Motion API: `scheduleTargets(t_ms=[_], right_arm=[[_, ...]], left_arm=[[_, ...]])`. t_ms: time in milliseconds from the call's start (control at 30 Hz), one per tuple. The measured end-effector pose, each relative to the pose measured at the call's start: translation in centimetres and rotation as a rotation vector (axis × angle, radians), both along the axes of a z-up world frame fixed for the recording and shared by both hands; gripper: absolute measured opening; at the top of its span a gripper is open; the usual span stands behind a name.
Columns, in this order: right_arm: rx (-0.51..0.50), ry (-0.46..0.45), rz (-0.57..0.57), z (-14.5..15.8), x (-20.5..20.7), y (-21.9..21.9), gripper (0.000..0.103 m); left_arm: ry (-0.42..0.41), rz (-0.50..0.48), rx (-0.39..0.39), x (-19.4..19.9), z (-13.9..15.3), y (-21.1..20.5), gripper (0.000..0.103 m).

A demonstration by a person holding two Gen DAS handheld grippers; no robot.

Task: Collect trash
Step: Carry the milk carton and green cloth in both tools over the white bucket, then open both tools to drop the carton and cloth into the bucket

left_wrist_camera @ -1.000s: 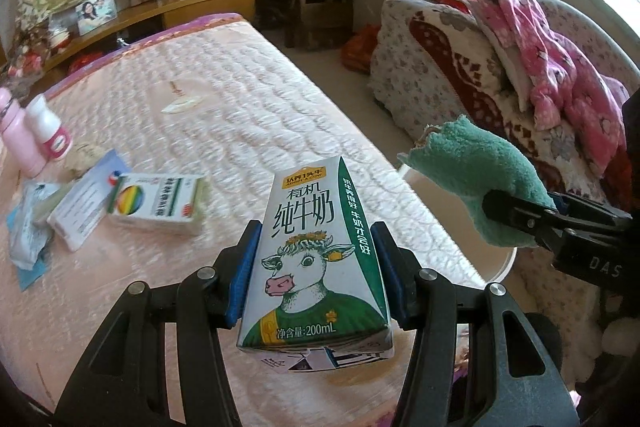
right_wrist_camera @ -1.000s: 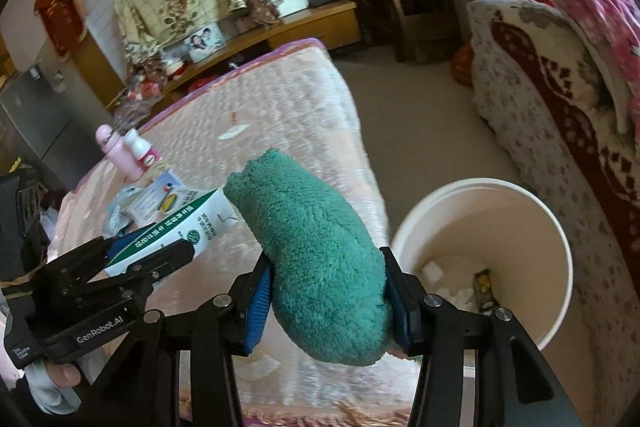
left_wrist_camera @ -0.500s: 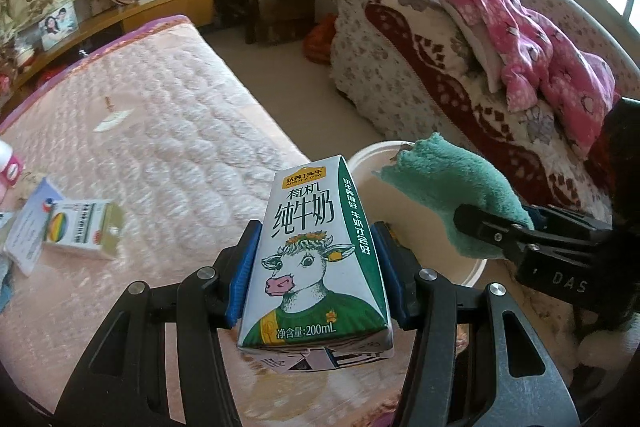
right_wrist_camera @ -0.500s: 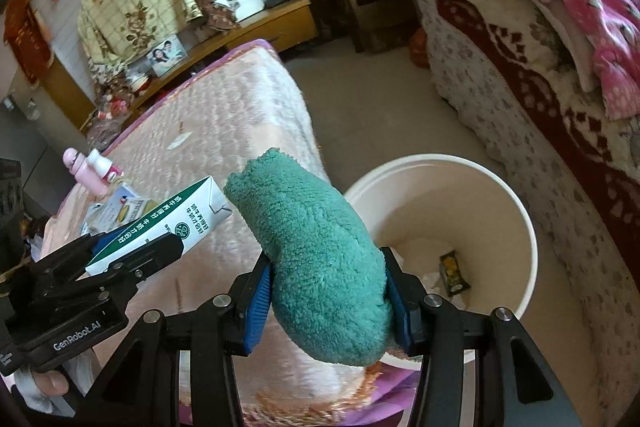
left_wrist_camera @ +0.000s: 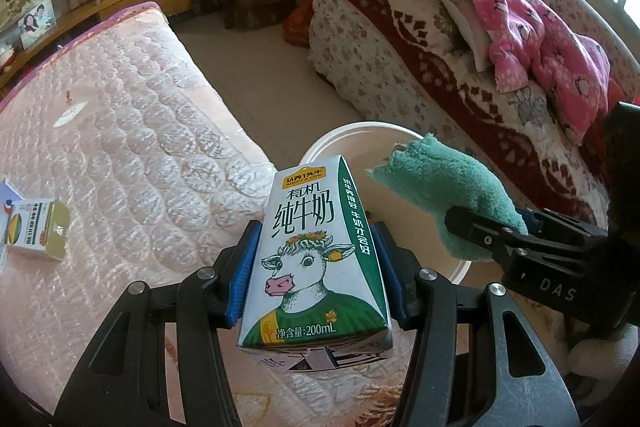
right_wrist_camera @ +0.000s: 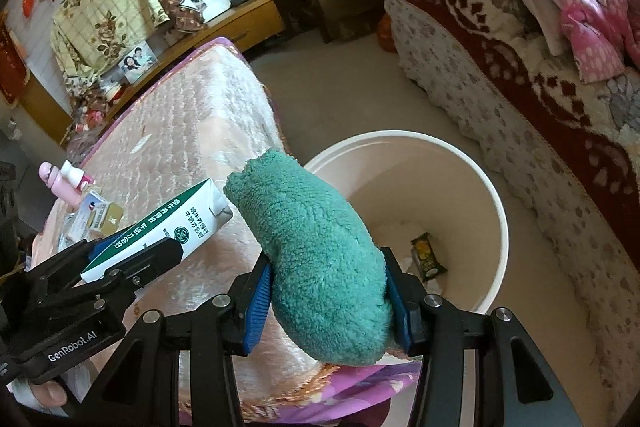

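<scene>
My left gripper (left_wrist_camera: 316,267) is shut on a white and green milk carton (left_wrist_camera: 316,259) with a cow on its face; the blue pads press both its sides. In the right wrist view the same carton (right_wrist_camera: 160,231) shows at the left, held over the bed's corner. My right gripper (right_wrist_camera: 328,291) is shut on a fuzzy green sock (right_wrist_camera: 316,263), whose free end reaches over the rim of a cream bucket (right_wrist_camera: 472,163). The left wrist view has the sock (left_wrist_camera: 444,195) at the right, over the bucket (left_wrist_camera: 352,131). A dark snack wrapper (right_wrist_camera: 428,255) and white scraps lie in the bucket's bottom.
A pink quilted bed (left_wrist_camera: 132,147) fills the left, with a small green box (left_wrist_camera: 38,231) and pink bottles (right_wrist_camera: 66,181) on it. A sofa with a red patterned cover (right_wrist_camera: 540,115) and pink clothing (left_wrist_camera: 532,23) stands right of the bucket. Bare floor (right_wrist_camera: 344,91) lies between.
Both grippers have moved from over the bed towards the bucket and sunk a little; the bucket looks larger and nearer. The carton and the sock stay gripped as before.
</scene>
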State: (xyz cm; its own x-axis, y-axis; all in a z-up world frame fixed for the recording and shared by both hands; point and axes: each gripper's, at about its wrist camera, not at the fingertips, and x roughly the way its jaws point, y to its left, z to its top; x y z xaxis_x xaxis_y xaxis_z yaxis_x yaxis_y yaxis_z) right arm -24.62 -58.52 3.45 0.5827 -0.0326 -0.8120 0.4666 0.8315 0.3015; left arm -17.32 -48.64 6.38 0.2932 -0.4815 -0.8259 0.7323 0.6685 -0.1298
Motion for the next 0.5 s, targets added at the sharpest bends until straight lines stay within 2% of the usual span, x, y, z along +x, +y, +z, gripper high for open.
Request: scheduleTargets(t_ms=[500], right_arm=[[0.003, 0.051, -0.045, -2.3, -0.7, -1.5, 0.050]], left_arm=[[0.050, -0.026, -0.021, -0.1, -1.4, -1.9, 0.053]])
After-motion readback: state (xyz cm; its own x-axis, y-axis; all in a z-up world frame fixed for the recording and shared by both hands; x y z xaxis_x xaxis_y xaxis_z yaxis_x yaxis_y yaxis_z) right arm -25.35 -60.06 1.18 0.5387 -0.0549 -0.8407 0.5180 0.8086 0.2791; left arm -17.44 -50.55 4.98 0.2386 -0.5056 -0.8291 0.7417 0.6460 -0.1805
